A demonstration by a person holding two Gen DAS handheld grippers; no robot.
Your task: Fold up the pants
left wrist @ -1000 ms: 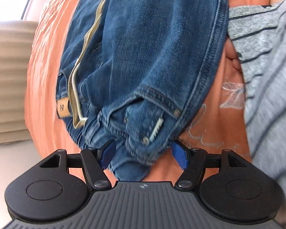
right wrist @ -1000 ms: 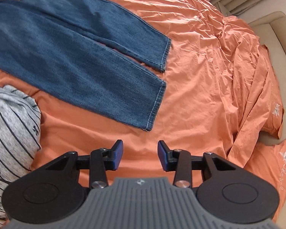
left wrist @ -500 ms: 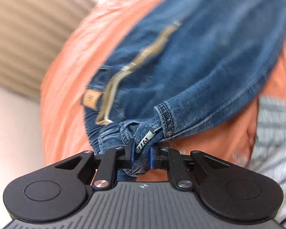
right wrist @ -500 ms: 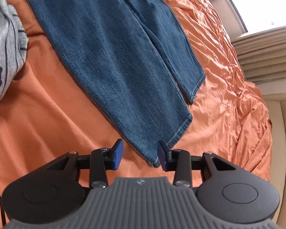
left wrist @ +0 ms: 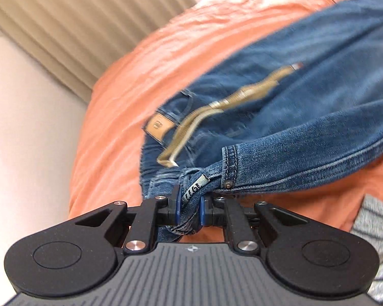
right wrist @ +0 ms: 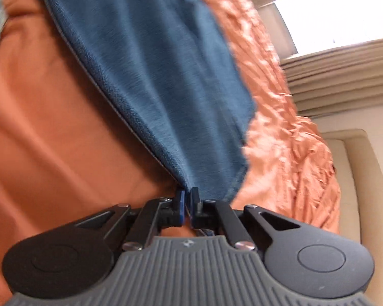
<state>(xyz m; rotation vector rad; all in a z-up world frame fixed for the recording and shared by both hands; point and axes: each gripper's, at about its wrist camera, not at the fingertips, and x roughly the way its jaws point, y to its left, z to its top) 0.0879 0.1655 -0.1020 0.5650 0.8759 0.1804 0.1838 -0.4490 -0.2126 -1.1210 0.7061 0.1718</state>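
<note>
I have both claws clamped on the jeans (left wrist: 306,107) lying on the orange sheet (left wrist: 130,81) — left gripper (left wrist: 189,206) pinches the waistband, right gripper (right wrist: 187,205) 1 leg's hem corner.

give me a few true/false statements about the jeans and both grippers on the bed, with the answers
1. The left gripper is shut on the waist end of the jeans. True.
2. The right gripper hangs open above the bedspread. False: its fingers are pinched on the hem corner of a jeans leg.
3. The jeans lie on an orange bedspread. True.
4. The tan patch sits between the left gripper's fingers. False: it lies further up the waistband, apart from them; a small woven tag is at the fingers.
5. A grey striped garment lies on top of the jeans. False: it is off to the side, at the picture's edge.
</note>
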